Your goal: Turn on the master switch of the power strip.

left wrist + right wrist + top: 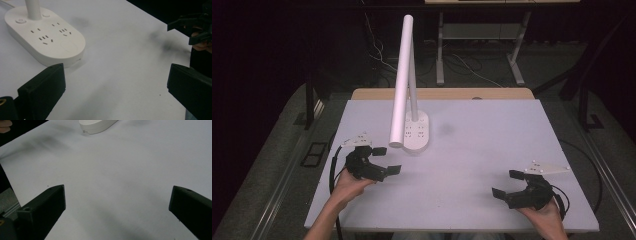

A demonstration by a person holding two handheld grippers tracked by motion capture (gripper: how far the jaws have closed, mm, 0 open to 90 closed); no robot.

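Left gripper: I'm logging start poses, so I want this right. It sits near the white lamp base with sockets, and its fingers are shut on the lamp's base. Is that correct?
Not quite. The left gripper is indeed near the white lamp base, but its fingers are open and hold nothing; bare table lies between them, short of the base. The left gripper view shows this.

White oval lamp base with built-in sockets [47,40]: smooth plastic, soft satin sheen, moulded seam low on its side wall. White tubular lamp arm [402,80]: same smooth plastic look, slightly glossy. Pale grey worktop [492,135]: matt, even, laminate-like; faint dark smudges on it in the left gripper view. Light wooden edge strip [442,93] along its far side. Black jaws of both grippers: matt hard plastic, faintly grainy, flat-faced.
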